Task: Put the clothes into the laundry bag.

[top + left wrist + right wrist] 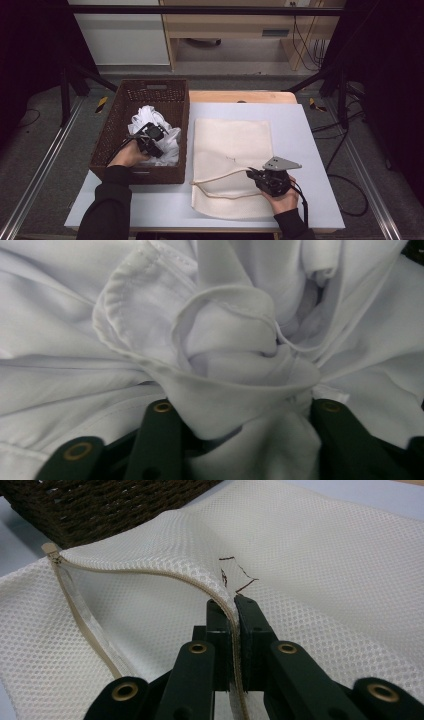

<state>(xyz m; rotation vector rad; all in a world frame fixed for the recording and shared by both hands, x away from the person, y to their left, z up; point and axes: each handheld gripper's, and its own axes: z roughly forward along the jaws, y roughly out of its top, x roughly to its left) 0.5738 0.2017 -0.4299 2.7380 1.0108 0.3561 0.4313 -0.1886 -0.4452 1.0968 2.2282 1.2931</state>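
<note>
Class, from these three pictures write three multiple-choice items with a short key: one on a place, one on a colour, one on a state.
1. Where does the white garment lie?
A. In the brown wicker basket
B. On the mesh bag
C. On the floor

2. What colour is the mesh bag?
A. Blue
B. Cream
C. Black

3. How do the right tongs stand?
A. Wide open above the bag
B. Shut on the basket's rim
C. Shut on the bag's zipper edge

Key:
1 A: the high view shows the cloth inside the basket, with the left tongs in it.
2 B: both views show pale cream mesh.
3 C: the right gripper view shows the jaws pinching the lifted zipper edge.
</note>
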